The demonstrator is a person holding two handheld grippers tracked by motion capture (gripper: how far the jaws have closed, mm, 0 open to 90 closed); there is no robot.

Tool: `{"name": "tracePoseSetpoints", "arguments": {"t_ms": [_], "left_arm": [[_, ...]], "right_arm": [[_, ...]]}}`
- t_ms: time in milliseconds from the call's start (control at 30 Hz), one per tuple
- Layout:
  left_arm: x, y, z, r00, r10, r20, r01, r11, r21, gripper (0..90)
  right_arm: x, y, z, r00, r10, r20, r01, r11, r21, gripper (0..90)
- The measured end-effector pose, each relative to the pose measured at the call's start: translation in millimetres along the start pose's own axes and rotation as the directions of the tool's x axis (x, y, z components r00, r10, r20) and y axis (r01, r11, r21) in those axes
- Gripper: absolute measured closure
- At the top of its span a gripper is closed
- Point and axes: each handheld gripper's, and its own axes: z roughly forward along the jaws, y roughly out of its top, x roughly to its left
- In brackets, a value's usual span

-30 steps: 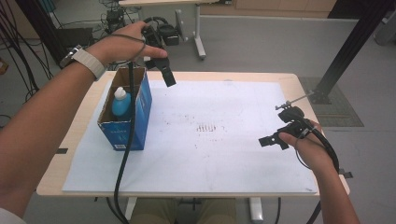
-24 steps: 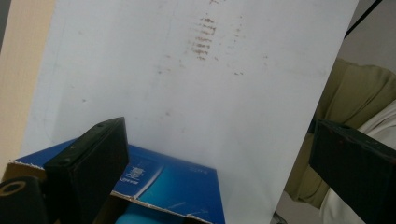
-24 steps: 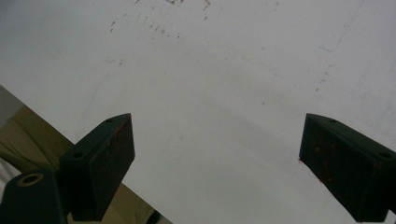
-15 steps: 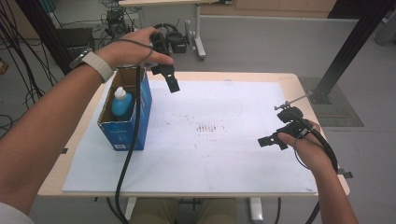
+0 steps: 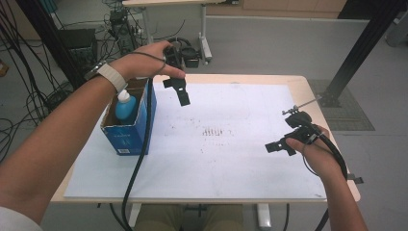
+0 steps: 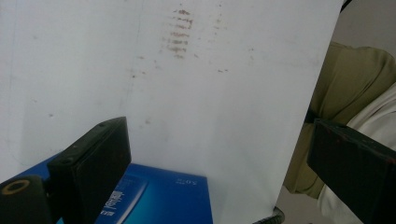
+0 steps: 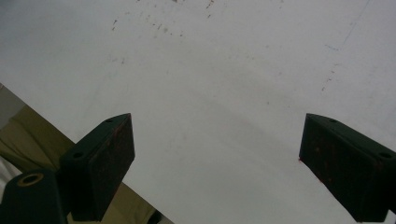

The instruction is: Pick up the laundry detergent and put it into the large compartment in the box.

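Landmark: one blue cardboard box, open at the top, standing at the left side of the white sheet that covers the table.
Bottles: one blue bottle with a white cap, upright inside the box.
Grippers: two, one in each of your hands.
Left gripper: held in the air just beyond the box's far right corner, apart from box and bottle; your wrist with its pale watch band crosses above the box.
Left jaws: released, spread wide with nothing between them; in the left gripper view they frame bare sheet, with the box's blue side low between them.
Right gripper: well apart from the box, near the sheet's right edge, low over the sheet.
Right jaws: released, spread wide, holding nothing.
Marks: one cluster of small brown smudges on the sheet, between the box and the right gripper.
Cables: one black cable trailing from the left gripper down past the box's right side.
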Motion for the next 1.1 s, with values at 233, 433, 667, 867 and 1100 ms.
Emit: {"name": "tracePoseSetpoints", "arguments": {"t_ms": [233,433,667,867,1100], "left_arm": [[-0.4,-1.3,3.6,1.0,-0.003,0.0,0.003,0.9999,-0.017,6.5],[1.5,-3.6,5.6,0.9999,-0.012,0.004,0.012,0.9993,-0.035,6.5],[1.6,-6.5,5.8,0.9999,-0.016,0.001,0.016,0.999,-0.041,6.5],[2.3,-8.5,5.9,0.9998,-0.02,0.003,0.02,0.9988,-0.044,6.5],[2.0,-10.5,6.3,0.9996,-0.027,0.002,0.027,0.9986,-0.046,6.5]], "right_arm": [[-0.9,-3.1,-2.1,1.0,0.001,-0.001,-0.001,1.0,-0.007,10.0],[-2.6,-6.0,-3.2,1.0,0.005,0.002,-0.005,1.0,-0.011,10.0],[-1.7,-4.9,-2.8,1.0,0.002,0.002,-0.002,1.0,-0.009,10.0],[-1.1,-2.9,-2.3,1.0,0.0,0.001,0.0,1.0,-0.011,10.0],[0.2,-2.9,-0.8,1.0,-0.005,0.0,0.005,1.0,-0.013,10.0]]}}
